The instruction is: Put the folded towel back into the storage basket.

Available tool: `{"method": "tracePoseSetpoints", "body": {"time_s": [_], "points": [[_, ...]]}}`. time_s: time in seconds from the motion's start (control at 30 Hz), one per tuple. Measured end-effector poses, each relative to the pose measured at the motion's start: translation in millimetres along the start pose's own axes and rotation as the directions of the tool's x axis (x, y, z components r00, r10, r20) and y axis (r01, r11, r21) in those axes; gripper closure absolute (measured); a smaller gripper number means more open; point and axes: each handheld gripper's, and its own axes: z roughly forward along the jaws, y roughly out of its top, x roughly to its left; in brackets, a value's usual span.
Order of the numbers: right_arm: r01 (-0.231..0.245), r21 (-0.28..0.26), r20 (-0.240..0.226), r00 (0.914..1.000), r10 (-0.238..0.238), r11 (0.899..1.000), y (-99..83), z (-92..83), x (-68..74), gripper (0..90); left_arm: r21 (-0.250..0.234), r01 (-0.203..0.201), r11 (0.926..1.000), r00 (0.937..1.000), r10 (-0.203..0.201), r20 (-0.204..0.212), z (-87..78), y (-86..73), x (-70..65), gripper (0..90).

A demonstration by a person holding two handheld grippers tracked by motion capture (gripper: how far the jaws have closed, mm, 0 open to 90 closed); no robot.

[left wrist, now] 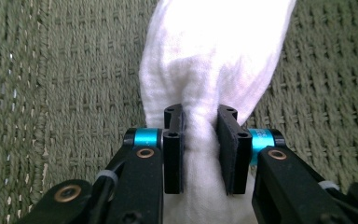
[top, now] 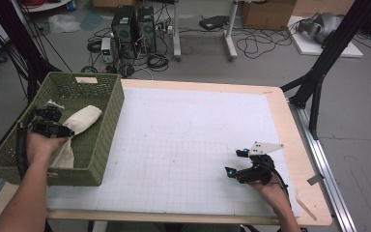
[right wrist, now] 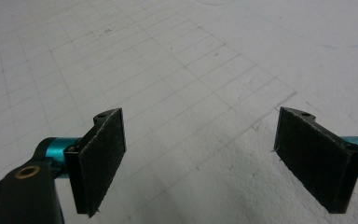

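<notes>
A white cloth (top: pixel 82 120) lies in the green woven basket (top: pixel 84 77) at the table's left edge. My left gripper (top: pixel 64 130) reaches into the basket, held from below by a hand. In the left gripper view its pads (left wrist: pixel 173 140) pinch a fold of the cloth (left wrist: pixel 214 56), which bulges wider beyond them over the basket's floor (left wrist: pixel 74 93). My right gripper (top: pixel 235 162) rests low over the white gridded mat (top: pixel 183 135) at the front right. Its jaws stand wide apart, and between them (right wrist: pixel 200 140) is bare mat.
The basket's tall walls enclose the left gripper on all sides. The mat covers most of the wooden tabletop (top: pixel 294 145). Black frame legs (top: pixel 319 72) stand off the right edge. Computers and cables (top: pixel 135 34) sit on the floor beyond the table.
</notes>
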Motion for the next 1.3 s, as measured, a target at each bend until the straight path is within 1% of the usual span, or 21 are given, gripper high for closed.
{"method": "tracePoseSetpoints", "body": {"time_s": [0.03, 0.07, 0.13, 0.3, 0.4, 0.43, 0.53, 0.57, 0.63, 0.7, 0.8, 0.9, 0.97, 1.03, 1.1, 1.13, 1.2, 1.27, 1.3], "points": [[0.000, 0.000, 0.000, 1.0000, 0.000, 1.000, 0.0, 0.0, -0.1, 16.0, 0.009, -0.002, 1.0000, 1.0000, 0.001, 0.009, 1.5, -0.2, -0.2, 70.7], [0.000, 0.000, 0.000, 1.0000, 0.000, 1.000, 0.0, 0.0, -0.1, 16.0, 0.012, -0.003, 0.9999, 0.9999, 0.003, 0.010, 2.4, -0.3, -0.7, 69.5], [0.000, 0.000, -0.001, 1.0000, 0.000, 1.000, 0.0, 0.0, -0.1, 16.0, 0.007, -0.008, 0.9999, 0.9998, 0.008, 0.020, 2.5, -0.1, -1.1, 66.1], [0.000, -0.001, -0.001, 1.0000, 0.000, 1.000, 0.0, -0.2, -0.1, 16.0, -0.010, -0.041, 0.9991, 0.9979, 0.042, 0.050, -2.4, 0.2, -1.0, 54.9], [-0.002, -0.002, -0.002, 1.0000, 0.002, 1.000, 0.1, 0.0, 0.7, 16.0, -0.036, -0.033, 0.9988, 0.9972, 0.035, 0.066, -6.3, -0.1, -0.3, 51.0], [-0.001, -0.001, -0.001, 1.0000, 0.001, 1.000, 0.2, -0.2, 0.8, 16.0, -0.039, -0.039, 0.9985, 0.9965, 0.041, 0.073, -6.9, -0.1, -0.8, 50.5], [-0.002, -0.001, -0.001, 1.0000, 0.002, 1.000, 0.2, -0.3, 1.0, 16.0, -0.024, -0.055, 0.9982, 0.9948, 0.057, 0.084, -6.2, -0.5, -3.5, 50.8], [-0.003, -0.002, 0.000, 1.0000, 0.003, 1.000, 0.2, -0.3, 1.1, 16.0, -0.016, -0.067, 0.9976, 0.9948, 0.068, 0.076, -5.1, -0.8, -4.1, 52.8], [0.000, -0.002, -0.002, 1.0000, 0.000, 1.000, 0.3, -0.4, 1.1, 16.0, 0.001, -0.077, 0.9970, 0.9953, 0.077, 0.058, -3.5, -1.2, -4.8, 56.9], [0.003, -0.001, -0.001, 1.0000, -0.003, 1.000, 0.3, -0.3, 1.1, 16.0, 0.011, -0.088, 0.9961, 0.9942, 0.087, 0.063, -2.2, -1.5, -4.9, 65.4], [0.005, -0.003, -0.002, 1.0000, -0.005, 1.000, 0.3, 0.3, 0.7, 16.0, 0.021, -0.081, 0.9965, 0.9952, 0.080, 0.056, -0.8, -1.3, -3.8, 74.3], [0.005, -0.004, -0.003, 1.0000, -0.005, 1.000, 0.5, 0.6, 1.1, 16.0, 0.018, -0.065, 0.9977, 0.9976, 0.064, 0.025, -0.1, -0.9, -1.1, 78.2], [0.000, -0.002, -0.009, 1.0000, 0.000, 1.000, 0.6, 0.2, 1.7, 16.0, 0.008, -0.046, 0.9989, 0.9989, 0.046, 0.010, 0.0, -0.4, 0.7, 78.5], [0.003, -0.006, -0.006, 1.0000, -0.003, 1.000, 0.7, 0.4, 1.2, 16.0, -0.014, -0.019, 0.9997, 0.9998, 0.019, -0.005, -0.5, 0.2, 2.6, 78.5], [0.004, -0.004, -0.010, 0.9999, -0.004, 1.000, 0.9, 0.5, 1.7, 16.0, -0.043, 0.017, 0.9989, 0.9998, -0.018, -0.012, -0.2, 1.0, 4.0, 77.7], [0.007, -0.004, -0.009, 0.9999, -0.007, 1.000, 0.9, 0.7, 1.7, 16.0, -0.049, 0.028, 0.9984, 0.9995, -0.029, -0.016, 0.3, 1.2, 3.7, 76.8], [0.004, -0.002, -0.010, 0.9999, -0.004, 1.000, 0.9, 0.9, 2.0, 16.0, -0.041, 0.035, 0.9985, 0.9994, -0.035, 0.007, 3.6, 1.5, 3.0, 74.6], [0.006, -0.003, -0.011, 0.9999, -0.006, 1.000, 0.9, 0.8, 1.9, 16.0, -0.006, 0.029, 0.9996, 0.9986, -0.028, 0.044, 8.3, 0.5, 0.7, 71.4], [0.006, -0.005, -0.012, 0.9999, -0.006, 1.000, 0.9, 0.7, 1.6, 16.0, 0.002, 0.023, 0.9997, 0.9987, -0.023, 0.046, 9.2, 0.1, 0.0, 69.7]]}}
